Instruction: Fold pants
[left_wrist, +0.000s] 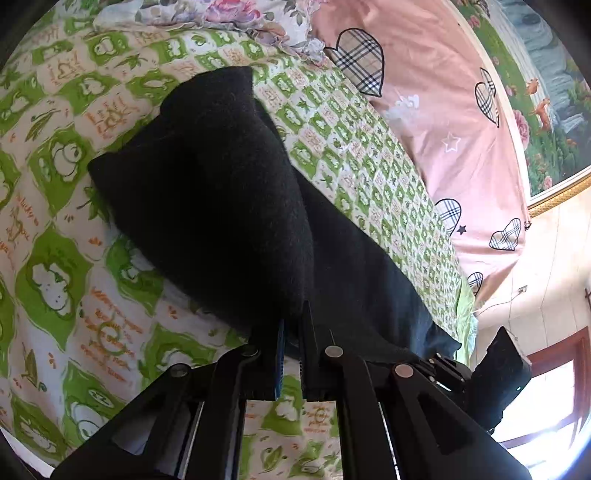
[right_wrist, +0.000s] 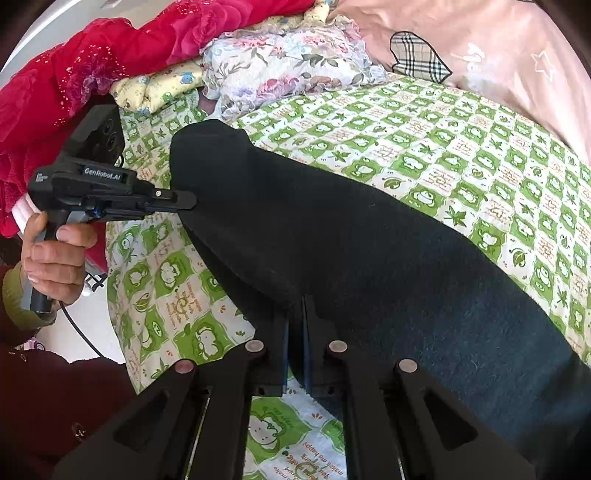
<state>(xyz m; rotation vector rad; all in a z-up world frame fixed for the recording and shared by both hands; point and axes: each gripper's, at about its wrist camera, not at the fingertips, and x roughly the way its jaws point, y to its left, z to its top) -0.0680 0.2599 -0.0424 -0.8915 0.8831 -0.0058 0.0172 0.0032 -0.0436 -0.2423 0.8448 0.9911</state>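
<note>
The black fleecy pants (left_wrist: 221, 192) lie lengthwise on the green-and-white frog-print bedsheet (left_wrist: 55, 229). My left gripper (left_wrist: 293, 321) is shut on the near edge of the pants and holds it raised. In the right wrist view the pants (right_wrist: 369, 251) stretch from far left to near right. My right gripper (right_wrist: 295, 314) is shut on their near edge. The left gripper (right_wrist: 184, 201) also shows there at the left, held by a hand and pinching the far end of the pants.
A pink heart-print quilt (left_wrist: 443, 122) lies along the far side of the bed. A floral pillow (right_wrist: 288, 62) and a red blanket (right_wrist: 110, 55) are piled at the head. A framed picture (left_wrist: 546, 92) hangs on the wall. The bed edge (right_wrist: 114, 295) is at left.
</note>
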